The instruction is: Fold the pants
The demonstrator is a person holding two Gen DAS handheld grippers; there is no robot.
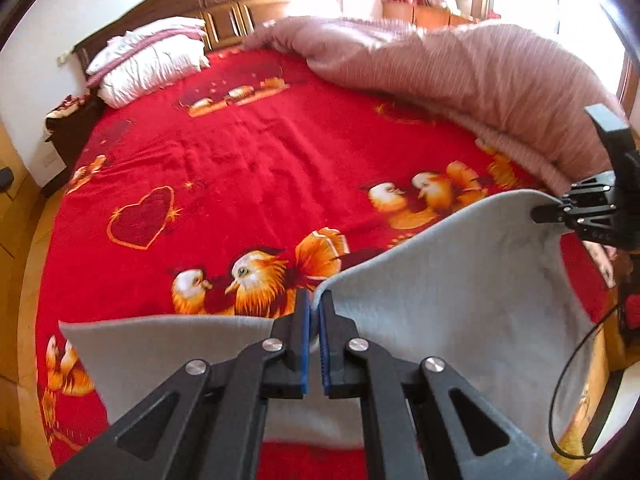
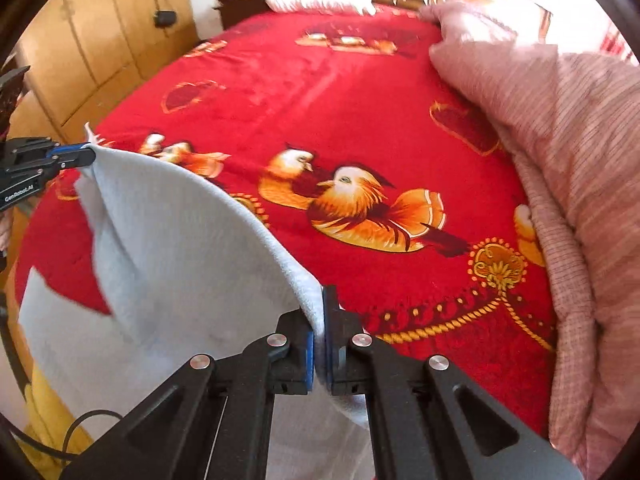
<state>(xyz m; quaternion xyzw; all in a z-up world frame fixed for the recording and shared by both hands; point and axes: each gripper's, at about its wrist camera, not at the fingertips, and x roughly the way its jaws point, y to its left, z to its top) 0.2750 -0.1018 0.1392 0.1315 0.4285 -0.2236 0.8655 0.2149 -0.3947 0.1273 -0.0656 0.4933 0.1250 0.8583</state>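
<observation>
The light grey pants (image 1: 460,292) hang lifted over the near end of the bed (image 1: 240,152), their upper edge stretched between two claws. In the left wrist view the left claw (image 1: 315,304) sits at lower centre, clenched on that edge with fabric pinched between its blue pads; the right claw (image 1: 538,214) bites the far corner at the right edge of the frame. The right wrist view mirrors this: right claw (image 2: 322,312) at lower centre gripping the cloth, left claw (image 2: 86,156) at the left edge holding the other corner.

Beyond the raised edge, the red bedspread lies open across the middle of both frames (plenty of flat room there). A bunched pink quilt (image 1: 480,64) crowds the right side up to the bed's edge. One white pillow (image 1: 148,60) rests at the upper left by the wooden headboard (image 1: 224,12). One cable (image 1: 568,380) loops at the lower right.
</observation>
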